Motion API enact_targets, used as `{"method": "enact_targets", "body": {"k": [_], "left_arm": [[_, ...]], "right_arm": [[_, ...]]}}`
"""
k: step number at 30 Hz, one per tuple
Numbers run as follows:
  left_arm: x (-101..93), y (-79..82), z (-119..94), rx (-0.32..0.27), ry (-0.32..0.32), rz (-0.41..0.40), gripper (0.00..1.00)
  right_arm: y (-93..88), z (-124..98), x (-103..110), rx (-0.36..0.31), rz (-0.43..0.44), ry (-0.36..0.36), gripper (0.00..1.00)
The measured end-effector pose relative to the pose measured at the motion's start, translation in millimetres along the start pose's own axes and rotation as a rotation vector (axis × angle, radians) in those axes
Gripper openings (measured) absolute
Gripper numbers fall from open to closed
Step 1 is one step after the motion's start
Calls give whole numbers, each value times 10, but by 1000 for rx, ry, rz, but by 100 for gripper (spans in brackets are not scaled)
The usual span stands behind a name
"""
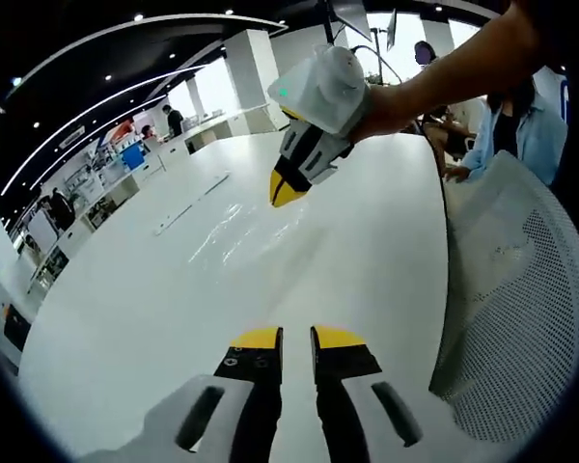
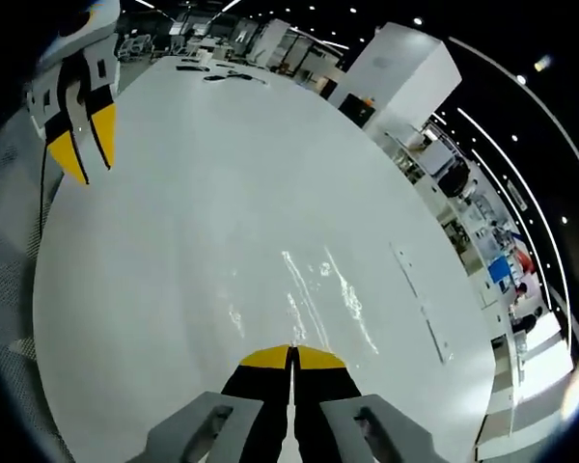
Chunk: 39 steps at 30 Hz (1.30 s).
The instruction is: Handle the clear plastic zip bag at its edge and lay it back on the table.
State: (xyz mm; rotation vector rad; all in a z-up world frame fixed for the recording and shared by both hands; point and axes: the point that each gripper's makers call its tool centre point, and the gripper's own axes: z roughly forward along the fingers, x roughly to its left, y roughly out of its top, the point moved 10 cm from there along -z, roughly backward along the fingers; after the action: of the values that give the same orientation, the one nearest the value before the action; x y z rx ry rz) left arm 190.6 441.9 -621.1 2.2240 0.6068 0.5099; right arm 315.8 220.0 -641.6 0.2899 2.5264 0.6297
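The clear plastic zip bag [image 1: 234,231] lies flat on the white table [image 1: 154,328], showing mostly as glints, with its pale zip strip [image 1: 188,207] along the far side. In the right gripper view the bag [image 2: 318,294] spreads just ahead of my right gripper [image 2: 291,355], which is shut, and the strip [image 2: 420,313] is to the right. That same right gripper [image 1: 282,193] hovers with its yellow tips at the bag's edge; whether film is pinched is too faint to tell. My left gripper [image 1: 296,340] stands slightly open with nothing in it, well short of the bag, and appears as the left gripper [image 2: 85,145] at upper left.
A white mesh chair [image 1: 521,289] stands close at the table's edge. A person's arm [image 1: 444,72] reaches in, holding the right gripper. Seated people [image 1: 516,125] are beyond it. Small dark items [image 2: 222,75] lie at the far end of the table. Shop counters [image 1: 116,174] line the room.
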Motion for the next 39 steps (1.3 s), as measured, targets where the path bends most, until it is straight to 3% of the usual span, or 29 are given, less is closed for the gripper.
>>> {"method": "enact_targets", "body": {"k": [8,18,26,27,35,39], "left_arm": [[-12,-62,-44,5,6,-16,8],[-4,-86,-56,6,5,-22,8],[86,-69,-56,0,9,-13,8],[89,-65,-57,-2,11,-18,8],[112,-100,-53,-4,12,-24,8],[108,-115,-54,-4,15,-30,8]], "right_arm": [[-56,64,4,23,-36,20,0],[-151,130,68,10,94,104,0],[-222,166,132,16,162,157,7],[-235,159,134,6,183,169,14],[-229,106,177,-27,233,199,26],[-235,50,176,-60,278,197,37]]}}
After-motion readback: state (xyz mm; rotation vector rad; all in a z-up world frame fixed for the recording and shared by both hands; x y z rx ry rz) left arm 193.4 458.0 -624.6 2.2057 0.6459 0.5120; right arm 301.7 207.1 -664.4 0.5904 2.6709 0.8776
